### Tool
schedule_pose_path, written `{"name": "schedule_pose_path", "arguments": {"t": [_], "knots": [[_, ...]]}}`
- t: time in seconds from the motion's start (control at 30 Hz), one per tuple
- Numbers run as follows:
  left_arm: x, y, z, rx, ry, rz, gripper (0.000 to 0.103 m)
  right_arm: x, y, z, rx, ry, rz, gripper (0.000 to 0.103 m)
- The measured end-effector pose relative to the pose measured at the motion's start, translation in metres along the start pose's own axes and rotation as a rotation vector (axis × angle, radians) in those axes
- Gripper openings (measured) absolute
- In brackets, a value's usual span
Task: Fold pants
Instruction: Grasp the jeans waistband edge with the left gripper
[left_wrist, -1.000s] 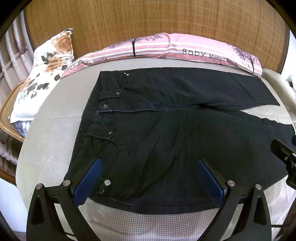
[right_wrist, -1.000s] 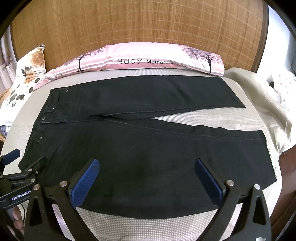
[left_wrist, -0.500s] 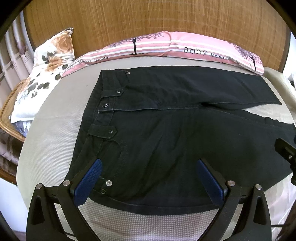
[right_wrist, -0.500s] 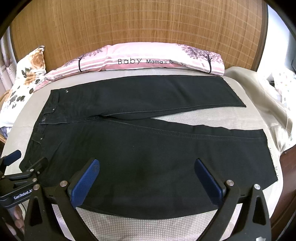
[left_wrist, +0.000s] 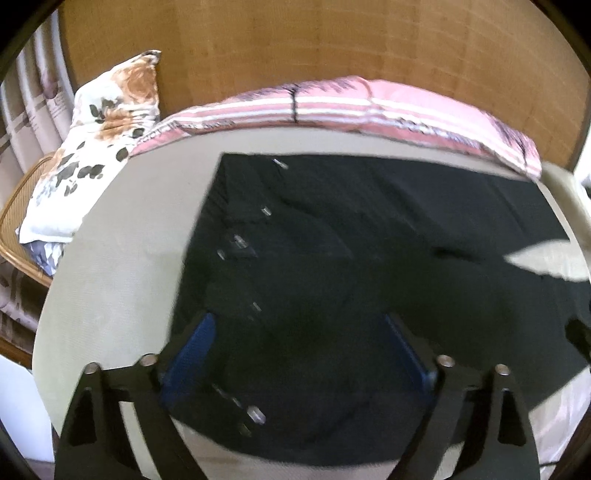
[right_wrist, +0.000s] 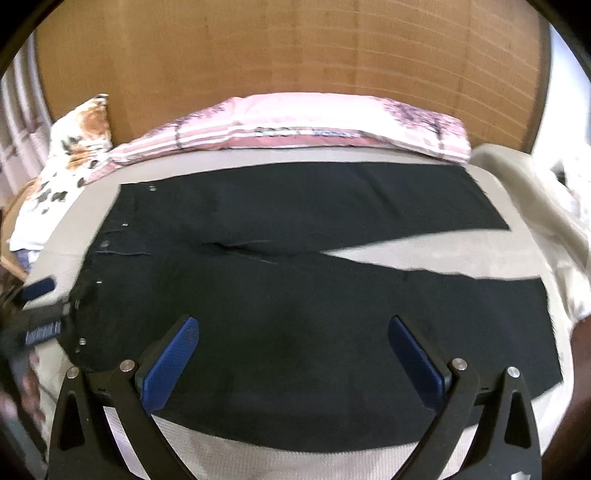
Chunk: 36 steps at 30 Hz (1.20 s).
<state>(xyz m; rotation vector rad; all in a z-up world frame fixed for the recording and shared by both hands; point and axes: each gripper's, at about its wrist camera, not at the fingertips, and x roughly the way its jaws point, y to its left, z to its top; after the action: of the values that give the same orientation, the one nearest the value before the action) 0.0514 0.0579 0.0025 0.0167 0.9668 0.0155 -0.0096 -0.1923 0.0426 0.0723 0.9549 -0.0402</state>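
Note:
Black pants lie flat on the beige bed, waistband at the left, two legs spread toward the right. In the left wrist view the pants fill the middle; the picture is blurred by motion. My left gripper is open, its blue pads over the near waistband and hip. It also shows at the left edge of the right wrist view. My right gripper is open, its blue pads over the near leg close to its front edge.
A pink striped pillow lies along the back against a woven headboard. A floral pillow sits at the back left. A cream blanket lies at the right edge of the bed.
Both grippers have moved forward and down toward the pants, which now look larger. Both views are blurred by the motion. Both grippers stay open.

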Motion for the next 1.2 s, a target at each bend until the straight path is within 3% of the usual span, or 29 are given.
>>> {"name": "schedule_pose_path", "arguments": {"t": [0.13, 0.23, 0.33, 0.43, 0.5, 0.67, 0.83, 1.0, 1.2], "knots": [[0.019, 0.032, 0.035, -0.05, 0.001, -0.033, 0.071, 0.01, 0.006, 0.021, -0.04, -0.009, 0.085, 0.101], [0.042, 0.061, 0.066, -0.111, 0.019, -0.15, 0.061, 0.022, 0.009, 0.04, -0.042, 0.0, 0.146, 0.101], [0.07, 0.087, 0.094, -0.192, 0.056, -0.263, 0.054, 0.038, 0.016, 0.06, -0.064, 0.007, 0.131, 0.101], [0.1, 0.106, 0.115, -0.254, 0.08, -0.304, 0.048, 0.056, 0.023, 0.078, -0.086, 0.02, 0.126, 0.101], [0.12, 0.118, 0.125, -0.293, 0.106, -0.356, 0.04, 0.068, 0.026, 0.088, -0.091, 0.03, 0.121, 0.101], [0.165, 0.141, 0.138, -0.392, 0.158, -0.499, 0.031, 0.105, 0.035, 0.109, -0.074, 0.062, 0.141, 0.101], [0.191, 0.148, 0.143, -0.425, 0.187, -0.567, 0.03, 0.138, 0.043, 0.12, -0.042, 0.095, 0.166, 0.101], [0.205, 0.151, 0.148, -0.431, 0.185, -0.564, 0.03, 0.164, 0.055, 0.128, -0.057, 0.119, 0.181, 0.101], [0.194, 0.165, 0.139, -0.439, 0.169, -0.573, 0.03, 0.178, 0.061, 0.133, -0.069, 0.119, 0.189, 0.101]]}}
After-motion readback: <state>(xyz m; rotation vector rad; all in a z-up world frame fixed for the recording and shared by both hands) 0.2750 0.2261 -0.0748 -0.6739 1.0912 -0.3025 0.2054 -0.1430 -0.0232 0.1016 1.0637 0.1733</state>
